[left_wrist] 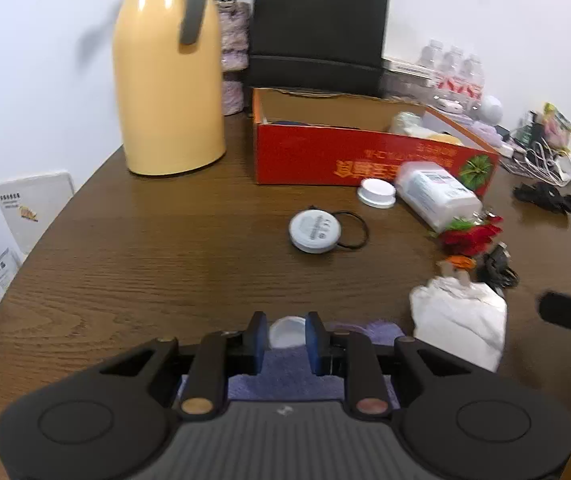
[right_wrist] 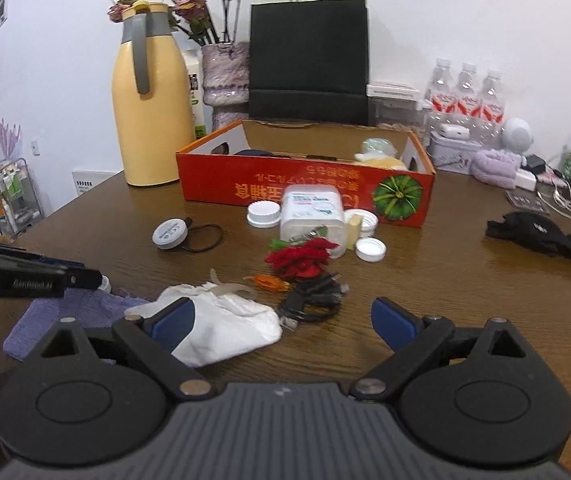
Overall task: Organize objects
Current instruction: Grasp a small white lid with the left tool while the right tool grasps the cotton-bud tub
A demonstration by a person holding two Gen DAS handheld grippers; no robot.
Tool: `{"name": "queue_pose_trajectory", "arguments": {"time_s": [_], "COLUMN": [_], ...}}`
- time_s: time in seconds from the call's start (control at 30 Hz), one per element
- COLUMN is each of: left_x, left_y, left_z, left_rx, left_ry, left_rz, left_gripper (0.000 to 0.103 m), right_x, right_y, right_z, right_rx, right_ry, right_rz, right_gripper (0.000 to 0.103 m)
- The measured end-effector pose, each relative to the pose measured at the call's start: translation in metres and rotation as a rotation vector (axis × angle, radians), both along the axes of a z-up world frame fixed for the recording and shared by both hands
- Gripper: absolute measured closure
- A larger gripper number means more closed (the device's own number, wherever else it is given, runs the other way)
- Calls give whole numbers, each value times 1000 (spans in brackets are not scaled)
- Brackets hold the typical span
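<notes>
My left gripper [left_wrist: 286,334] is shut on a small white bottle cap [left_wrist: 286,331], low over a purple cloth [left_wrist: 281,372]; it also shows in the right wrist view [right_wrist: 85,278]. My right gripper [right_wrist: 281,322] is open and empty, just above a crumpled white cloth [right_wrist: 229,326] and a black cable [right_wrist: 313,300]. An open red cardboard box [right_wrist: 305,194] stands at the back. In front of it lie a white plastic jar [right_wrist: 311,216], white lids [right_wrist: 263,214], a round white disc with a black hair tie [right_wrist: 170,234] and a red artificial flower [right_wrist: 299,258].
A yellow thermos jug [right_wrist: 151,108], a vase of dried flowers [right_wrist: 225,76] and a black paper bag [right_wrist: 307,60] stand at the back. Water bottles [right_wrist: 467,100], cables [right_wrist: 569,200] and a black cloth [right_wrist: 537,232] are on the right. The table edge [left_wrist: 17,268] curves on the left.
</notes>
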State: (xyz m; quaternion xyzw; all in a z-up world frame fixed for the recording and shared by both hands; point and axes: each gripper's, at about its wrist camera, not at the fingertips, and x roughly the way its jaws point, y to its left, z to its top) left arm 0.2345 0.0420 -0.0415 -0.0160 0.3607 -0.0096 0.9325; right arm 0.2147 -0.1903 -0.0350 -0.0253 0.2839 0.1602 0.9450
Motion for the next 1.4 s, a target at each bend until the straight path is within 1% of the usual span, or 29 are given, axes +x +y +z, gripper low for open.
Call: {"name": "queue_pose_trajectory", "arguments": {"time_s": [0.07,0.1,0.17,0.2,0.23,0.27,0.37,0.43,0.47,0.53,0.57,0.63,0.67,0.7,0.77,0.8,0.83,0.9,0.93,0.97,1.0,1.03,1.07,1.1,1.17,1.2,1.3,1.33,1.4], "left_x": [5,3,-3,-2,-2,-1,0,2,2,0,1,0,-1,0,-3,-6,-11,-23,-27,-24,-22,-19,-21,-26,-39,-47,-65,-70,-79], "left_y": [-2,-2,-1,0,2,1,0,0,0,3,2,4,6,8,13,14,15,18,21,24,26,26,25,20,11,8,9,10,10], "left_z": [-6,-8,-6,-6,-5,-7,-4,4,9,19,23,28,30,31,34,36,40,46,46,42,35,28,19,11,2,-1,-3,0,7], "left_rx": [23,35,50,35,10,16,19,-5,-7,-18,-20,-68,-105,-133,-186,-205,-215,-240,-265,-313,-375,-423,-447,-421,-343,-325,-340,-335,-331], "left_ry": [34,14,11,15,16,11,-21,-75,-115,-210,-237,-276,-284,-274,-247,-249,-258,-278,-267,-231,-162,-99,-54,-35,-19,-11,7,1,-38], "left_rz": [-11,-18,-32,-40,-49,-49,-57,-45,-34,11,21,17,14,14,22,21,16,3,7,2,-22,-29,-17,-8,24,31,54,57,46], "left_gripper": [83,83,84,92,97,99,99,101,101,101,101,100,100,100,100,100,100,100,99,100,99,98,98,99,99,99,99,99,99], "right_x": [2,4,9,11,13,16,36,62,79,115,130,155,164,170,173,169,162,137,123,108,93,78,63,47,17,3,-30,-37,-46], "right_y": [-5,-5,-4,-1,3,7,17,21,23,27,28,35,40,45,49,48,46,42,39,34,29,24,20,18,20,24,36,39,44], "right_z": [-3,-5,-6,-5,-3,-1,6,9,8,3,-1,-9,-14,-17,-19,-16,-11,7,16,26,34,40,44,45,40,33,11,5,-6], "right_rx": [13,15,9,5,0,-7,-51,-68,-70,-70,-65,-65,-78,-100,-99,-86,-75,-70,-58,-29,5,36,65,82,84,82,69,62,36], "right_ry": [16,23,29,21,7,-9,-72,-107,-102,-59,-39,21,43,52,60,67,47,-46,-87,-120,-137,-142,-134,-116,-65,-36,41,51,63], "right_rz": [-16,-20,-19,-8,7,21,52,50,44,22,21,26,31,31,41,42,38,25,13,5,14,32,55,84,154,184,255,260,233], "right_gripper": [6,6,7,7,7,7,10,8,8,9,11,21,28,37,37,37,38,37,37,37,37,37,37,37,37,37,37,37,37]}}
